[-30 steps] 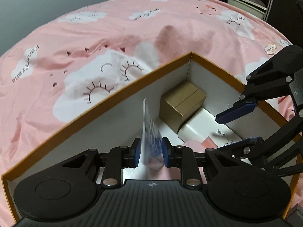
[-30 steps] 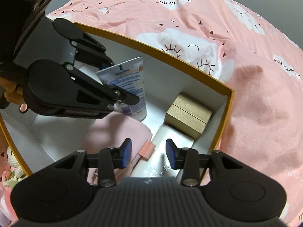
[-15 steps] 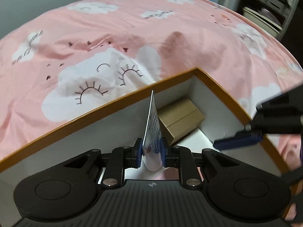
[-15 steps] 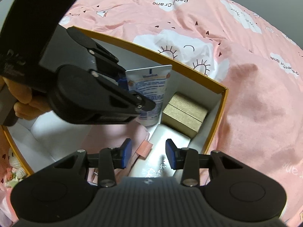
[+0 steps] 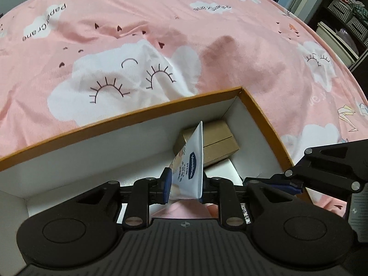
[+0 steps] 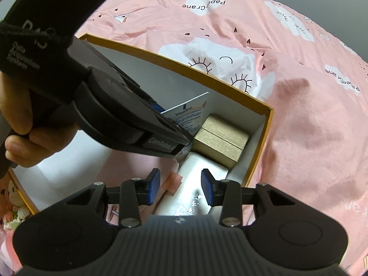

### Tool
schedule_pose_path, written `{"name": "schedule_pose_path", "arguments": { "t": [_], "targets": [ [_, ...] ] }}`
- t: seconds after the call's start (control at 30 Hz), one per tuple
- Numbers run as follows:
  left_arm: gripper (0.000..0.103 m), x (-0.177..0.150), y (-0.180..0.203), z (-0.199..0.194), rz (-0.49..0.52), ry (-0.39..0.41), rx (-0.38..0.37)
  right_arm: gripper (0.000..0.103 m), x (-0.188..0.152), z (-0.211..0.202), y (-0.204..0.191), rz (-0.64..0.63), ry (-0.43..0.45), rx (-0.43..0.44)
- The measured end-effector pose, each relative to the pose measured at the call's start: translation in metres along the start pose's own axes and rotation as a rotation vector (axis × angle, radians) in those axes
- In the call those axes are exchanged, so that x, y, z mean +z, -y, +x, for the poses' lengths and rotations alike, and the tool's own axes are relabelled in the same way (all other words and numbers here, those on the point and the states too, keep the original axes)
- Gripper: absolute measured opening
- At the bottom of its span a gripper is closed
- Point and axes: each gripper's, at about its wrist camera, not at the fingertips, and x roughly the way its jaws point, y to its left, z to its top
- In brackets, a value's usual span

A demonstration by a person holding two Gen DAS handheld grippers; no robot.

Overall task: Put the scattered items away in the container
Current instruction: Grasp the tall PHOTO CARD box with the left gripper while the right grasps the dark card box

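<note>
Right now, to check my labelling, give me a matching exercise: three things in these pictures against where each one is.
Things: 1 white Vaseline tube; 2 brown cardboard box; 3 orange-rimmed white container.
Places: A on the pink bedspread; B in the container's far corner; C between the left gripper's pads, its jaws opening.
Pairs: 1-C, 2-B, 3-A.

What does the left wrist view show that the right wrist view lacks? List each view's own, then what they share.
Left wrist only: storage shelves at the room's edge.

Right wrist only: the person's hand on the left gripper's handle, and a plush toy outside the box.

Both: the Vaseline tube between the left gripper's opening jaws, the orange-rimmed box, the brown carton, the white packet, the pink bedspread, and the empty right gripper.
</note>
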Motion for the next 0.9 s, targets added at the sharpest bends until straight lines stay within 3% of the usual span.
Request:
{"name": "schedule_pose_path", "arguments": {
  "t": [0.17,0.5,0.73,0.9],
  "targets": [
    [0.050,-0.002,0.002,-0.018,0.022,0.016,0.026,0.042,-0.001,-0.008,0.000,0.014,0.001,-0.006],
    [0.051,-0.034,0.026,-0.109,0.113,0.162,0.079,0.044,-0.007,-0.054,-0.020,0.019,0.060,-0.036],
    [0.051,-0.094,0.049,-0.186,0.171,0.284,0.092,0.044,-0.040,-0.099,-0.043,0.113,0.179,0.002],
    [0.051,-0.144,0.056,-0.210,0.148,0.296,0.054,0.044,-0.079,-0.123,-0.061,0.227,0.243,0.066]
  ]
}}
